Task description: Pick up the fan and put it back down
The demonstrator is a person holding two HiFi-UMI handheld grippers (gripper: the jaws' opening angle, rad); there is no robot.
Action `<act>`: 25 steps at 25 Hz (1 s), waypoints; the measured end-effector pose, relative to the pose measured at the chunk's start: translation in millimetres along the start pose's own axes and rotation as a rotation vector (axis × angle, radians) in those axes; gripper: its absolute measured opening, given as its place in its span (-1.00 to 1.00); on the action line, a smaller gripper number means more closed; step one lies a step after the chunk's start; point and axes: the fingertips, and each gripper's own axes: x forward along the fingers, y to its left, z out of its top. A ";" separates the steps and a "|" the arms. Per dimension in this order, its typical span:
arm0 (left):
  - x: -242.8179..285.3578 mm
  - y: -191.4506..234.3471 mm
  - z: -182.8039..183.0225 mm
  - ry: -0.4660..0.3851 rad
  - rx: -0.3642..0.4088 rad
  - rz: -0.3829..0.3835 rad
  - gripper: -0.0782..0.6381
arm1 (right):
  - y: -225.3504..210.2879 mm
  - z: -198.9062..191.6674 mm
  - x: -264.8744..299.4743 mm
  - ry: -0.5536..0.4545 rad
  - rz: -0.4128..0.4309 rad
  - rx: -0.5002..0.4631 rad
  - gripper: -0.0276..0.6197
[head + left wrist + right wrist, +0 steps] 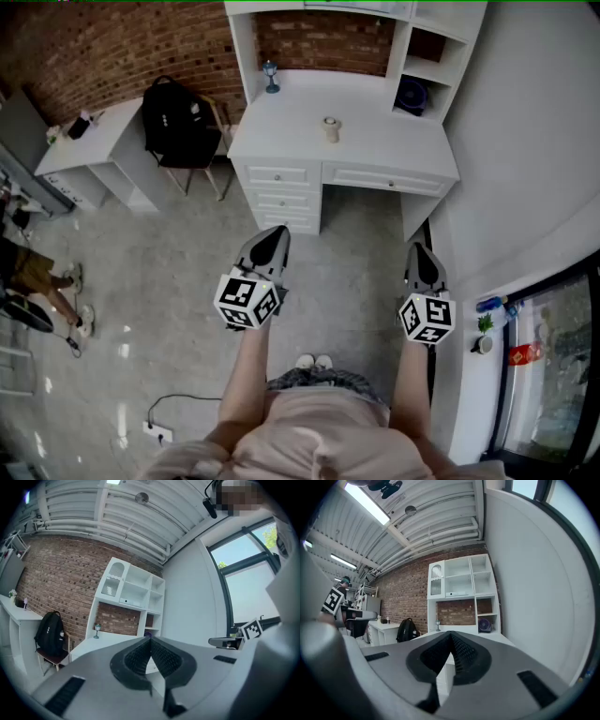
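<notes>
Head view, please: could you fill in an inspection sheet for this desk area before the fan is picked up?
Surface: white desk with drawers.
Job's things: purple fan in the shelf unit's right cubby, untouched.
Clutter: small jar mid-desk; goblet ornament at the back.
Grippers: left hand-held gripper and right hand-held gripper both shut, empty, short of the desk.
Cables: power strip with cord on the floor.
Surroundings: brick wall; black backpack left of the desk.
</notes>
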 end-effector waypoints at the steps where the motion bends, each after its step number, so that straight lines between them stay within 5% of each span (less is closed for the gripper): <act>1: 0.7 0.0 0.2 0.000 0.002 0.001 -0.70 | 0.4 0.3 0.0 0.000 0.000 -0.001 -0.87; 25: 13.4 -5.1 -3.7 0.014 -0.006 -0.022 -0.70 | 9.3 3.1 3.5 -0.009 0.024 0.000 -0.87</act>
